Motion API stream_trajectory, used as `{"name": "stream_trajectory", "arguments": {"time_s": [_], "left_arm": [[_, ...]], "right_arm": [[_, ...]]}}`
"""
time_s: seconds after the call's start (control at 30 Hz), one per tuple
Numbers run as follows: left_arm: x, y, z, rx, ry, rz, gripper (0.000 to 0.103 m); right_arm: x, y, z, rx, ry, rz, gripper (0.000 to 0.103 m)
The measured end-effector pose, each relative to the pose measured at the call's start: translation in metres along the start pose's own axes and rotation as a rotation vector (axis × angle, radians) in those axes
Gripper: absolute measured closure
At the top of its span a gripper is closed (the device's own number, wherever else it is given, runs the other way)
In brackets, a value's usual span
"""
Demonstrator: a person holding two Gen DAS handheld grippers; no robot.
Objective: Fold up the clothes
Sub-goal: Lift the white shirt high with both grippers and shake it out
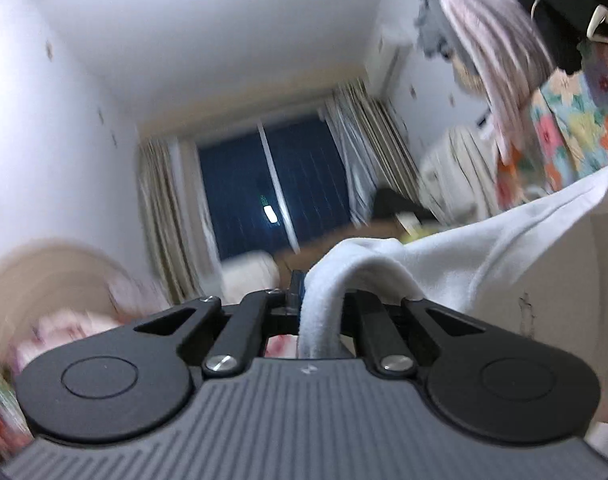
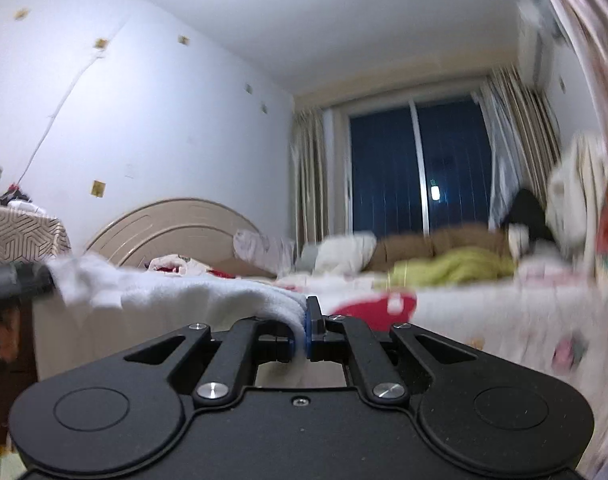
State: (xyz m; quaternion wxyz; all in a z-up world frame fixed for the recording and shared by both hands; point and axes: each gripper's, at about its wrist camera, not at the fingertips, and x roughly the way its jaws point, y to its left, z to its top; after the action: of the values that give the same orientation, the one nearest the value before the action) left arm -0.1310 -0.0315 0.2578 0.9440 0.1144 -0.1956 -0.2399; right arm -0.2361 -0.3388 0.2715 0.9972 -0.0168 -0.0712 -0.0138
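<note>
Two grippers, both clamped on one white fleece garment (image 1: 484, 240). Left gripper (image 1: 304, 300): fingers pressed together on a folded edge of the white cloth, which loops up over the fingertips and runs off toward 3 o'clock, blocking the lower right of the left wrist view. Right gripper (image 2: 306, 322): blue-padded fingers (image 2: 314, 328) pinching the same cloth, seen in the right wrist view stretching away toward 9 o'clock, above the bed (image 2: 484, 320). Beyond, at 12 o'clock in both views, a dark window (image 2: 416, 172) flanked by striped curtains (image 2: 308, 168). Rounded beige headboard (image 2: 171, 228) at 10 o'clock against the white wall. Lime-green cloth (image 2: 452, 268) and a brown blanket (image 2: 436, 242) piled on the bed at 1 o'clock, blurred. Hanging clothes (image 1: 500, 44) at 1 to 2 o'clock in the left wrist view, a floral fabric (image 1: 576, 120) just below them. Much of the scene smeared by blur.
</note>
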Motion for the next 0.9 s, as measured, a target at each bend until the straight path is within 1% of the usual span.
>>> {"name": "stream_trajectory", "arguments": {"time_s": [0.03, 0.13, 0.17, 0.27, 0.4, 0.53, 0.6, 0.67, 0.77, 0.83, 0.9], "left_arm": [[-0.007, 0.000, 0.012, 0.027, -0.029, 0.019, 0.098], [-0.025, 0.003, 0.040, 0.071, -0.074, 0.039, 0.097], [-0.032, 0.005, 0.046, 0.071, -0.080, 0.040, 0.097], [-0.051, 0.005, 0.054, 0.061, -0.062, 0.035, 0.096], [-0.073, -0.009, 0.052, 0.113, -0.036, 0.059, 0.096], [-0.093, -0.001, 0.055, 0.018, 0.000, 0.017, 0.096], [-0.098, 0.001, 0.050, 0.001, 0.025, -0.003, 0.096], [-0.100, 0.001, 0.039, -0.016, 0.066, -0.026, 0.095], [-0.086, -0.005, 0.003, -0.048, 0.170, -0.070, 0.094], [-0.068, -0.012, -0.034, -0.058, 0.264, -0.098, 0.094], [-0.041, -0.022, -0.074, -0.072, 0.358, -0.118, 0.094]], "right_arm": [[-0.004, 0.004, 0.009, -0.027, -0.008, 0.000, 0.098], [-0.020, 0.017, 0.033, -0.104, -0.038, -0.007, 0.099], [-0.026, 0.021, 0.039, -0.126, -0.050, -0.014, 0.099], [-0.048, 0.034, 0.047, -0.184, -0.064, -0.037, 0.099], [-0.069, 0.052, 0.051, -0.252, -0.050, -0.054, 0.099], [-0.083, 0.061, 0.059, -0.275, -0.037, -0.038, 0.099], [-0.086, 0.060, 0.061, -0.272, -0.016, -0.009, 0.099], [-0.084, 0.056, 0.056, -0.257, 0.028, 0.017, 0.099], [-0.072, 0.043, 0.035, -0.199, 0.118, 0.040, 0.098], [-0.054, 0.027, 0.007, -0.138, 0.195, 0.041, 0.098], [-0.031, 0.013, -0.021, -0.098, 0.271, 0.032, 0.098]]}}
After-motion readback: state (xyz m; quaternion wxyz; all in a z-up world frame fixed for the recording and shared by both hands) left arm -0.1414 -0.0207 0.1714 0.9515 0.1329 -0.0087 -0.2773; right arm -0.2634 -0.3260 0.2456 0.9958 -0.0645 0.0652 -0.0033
